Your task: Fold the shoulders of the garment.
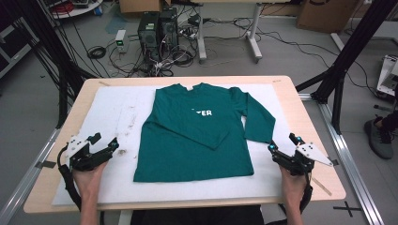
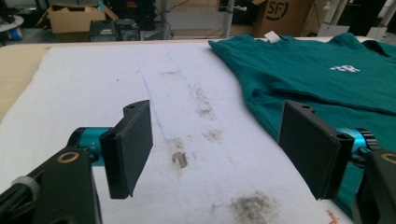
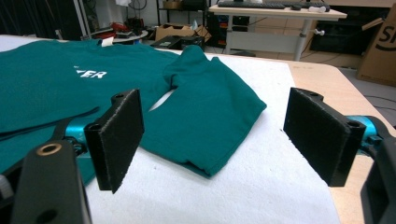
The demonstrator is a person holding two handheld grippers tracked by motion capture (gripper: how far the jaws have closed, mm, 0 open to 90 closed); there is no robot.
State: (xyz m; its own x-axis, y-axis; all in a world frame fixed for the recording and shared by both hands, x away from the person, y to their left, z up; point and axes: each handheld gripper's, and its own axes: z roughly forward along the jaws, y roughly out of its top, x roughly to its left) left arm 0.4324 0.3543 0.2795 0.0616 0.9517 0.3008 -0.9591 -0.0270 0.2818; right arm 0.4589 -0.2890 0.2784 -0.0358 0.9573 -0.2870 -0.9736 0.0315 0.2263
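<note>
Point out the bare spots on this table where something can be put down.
The widest free patch is the stained white mat between the shirt and the table's left edge, ahead of the left tool. A narrower strip lies by the sleeve, ahead of the right tool. The middle is covered.

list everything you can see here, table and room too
long-sleeved shirt: one, dark green with white lettering, flat on the white mat, one sleeve folded across the front
white mat: one, white with dirty smudges, covering most of the table
table: one, light wood, centre of the high view
computer towers: two, black, on the floor beyond the table
cables: many, black, on the floor
cardboard boxes: at least two, brown, far floor
black frame posts: several, beside the table
left tool: one, black, jaws apart, left of the shirt
right tool: one, black, jaws apart, near the shirt's right sleeve
</note>
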